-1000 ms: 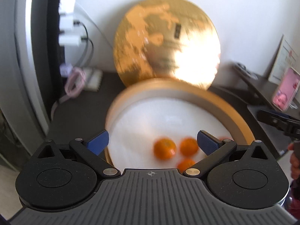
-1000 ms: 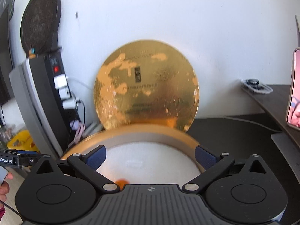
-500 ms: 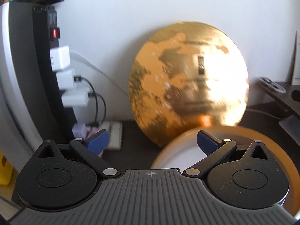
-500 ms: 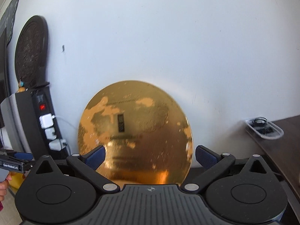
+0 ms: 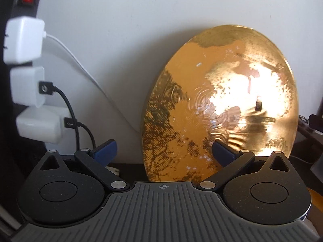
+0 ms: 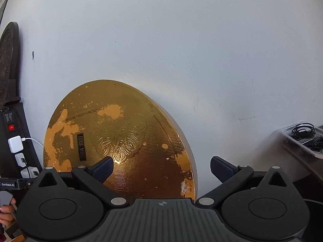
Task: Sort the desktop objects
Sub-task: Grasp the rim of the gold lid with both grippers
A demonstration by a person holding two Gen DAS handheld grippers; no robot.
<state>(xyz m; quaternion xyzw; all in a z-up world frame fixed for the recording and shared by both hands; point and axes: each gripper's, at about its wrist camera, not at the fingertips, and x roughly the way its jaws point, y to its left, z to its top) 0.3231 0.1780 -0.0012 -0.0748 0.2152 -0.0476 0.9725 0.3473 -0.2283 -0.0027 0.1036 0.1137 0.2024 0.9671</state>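
Two matching handheld grippers, black and grey with blue-tipped fingers.

The left gripper has a ribbed grey central plate marked with a small crosshair symbol, flanked by two round black housings, each with a shallow circular recess and a triangular cut-out above it. Black linkage arms run from silver rivets at the plate's corners out to dark blue finger pads, with smaller silver pins at the outer joints. The right gripper shows the same build: ribbed grey plate, crosshair mark, black discs, silver rivets, navy pads. At the right view's left edge, the other gripper's black body carries a white "GenRobot.AI" label.
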